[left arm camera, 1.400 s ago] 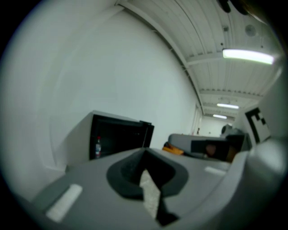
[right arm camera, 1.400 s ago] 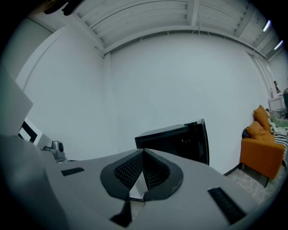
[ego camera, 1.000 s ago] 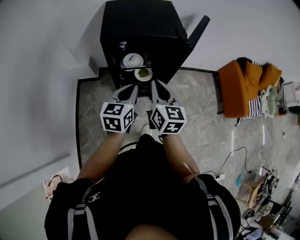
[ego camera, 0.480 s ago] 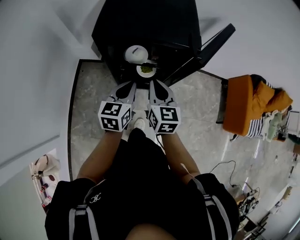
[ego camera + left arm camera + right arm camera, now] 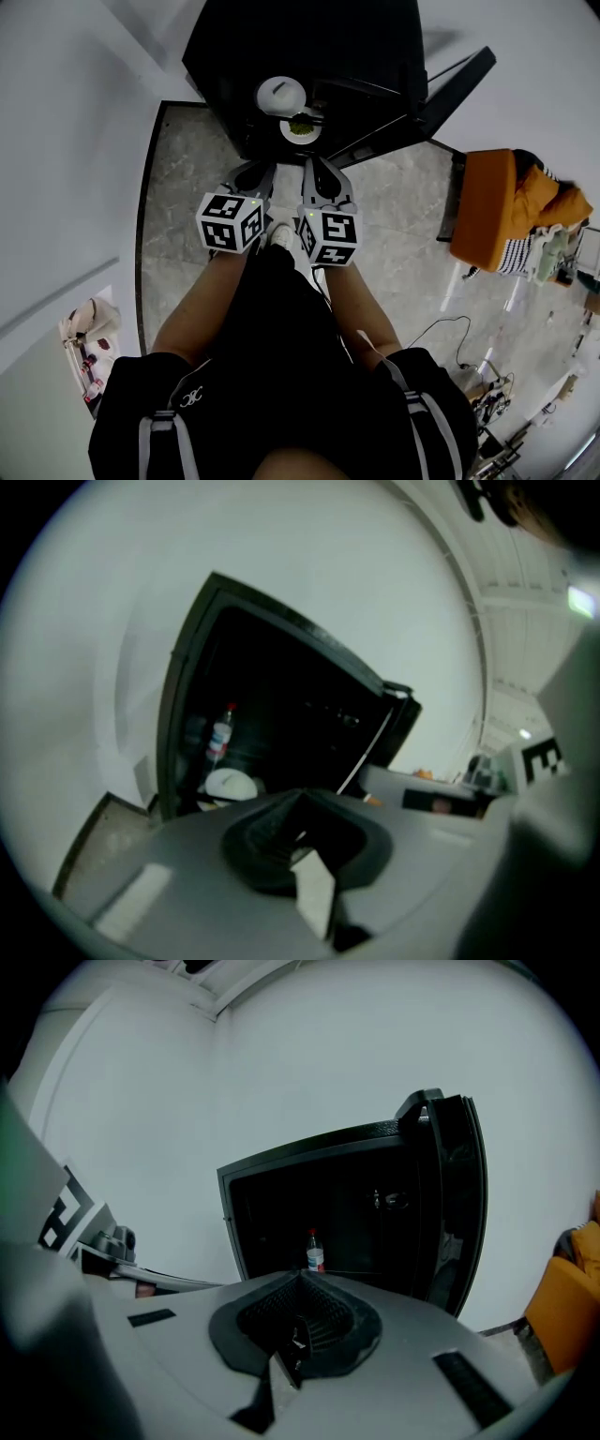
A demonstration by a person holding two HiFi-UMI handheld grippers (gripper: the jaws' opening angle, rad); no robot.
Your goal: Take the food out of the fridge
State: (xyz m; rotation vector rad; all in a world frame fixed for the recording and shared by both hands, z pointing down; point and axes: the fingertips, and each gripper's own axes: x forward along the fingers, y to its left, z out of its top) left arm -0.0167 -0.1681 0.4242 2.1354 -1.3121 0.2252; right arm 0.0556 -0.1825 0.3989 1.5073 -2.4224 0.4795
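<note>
Both grippers are sinking lower in front of the fridge [image 5: 300, 47] than a second ago, and the fridge is filling more of the head view, its door [image 5: 441, 94] now swinging out toward the upper right.

From the head view, we are holding the left gripper [image 5: 270, 167] and the right gripper [image 5: 307, 164] side by side over the grey stone floor [image 5: 187, 206], both pointing at the open fridge and stopping short of it. The plate of green food [image 5: 301, 127] is sitting at the front of the fridge's dark inside, with a white bowl [image 5: 280, 94] just behind it. An orange seat [image 5: 492, 211] is standing well apart at the right.

From the left gripper view, we are keeping the left gripper [image 5: 300, 796] pressed together, with nothing between its jaws. Beyond it a bottle [image 5: 220, 735] is standing upright at the left of the fridge's inside, and the white bowl [image 5: 231, 784] is resting below it.

From the right gripper view, we are keeping the right gripper [image 5: 300, 1277] pressed together too, and it is carrying nothing. The bottle [image 5: 315, 1253] is showing just above the jaw tips, deep in the fridge, and the door [image 5: 459, 1204] is standing open at the right.
</note>
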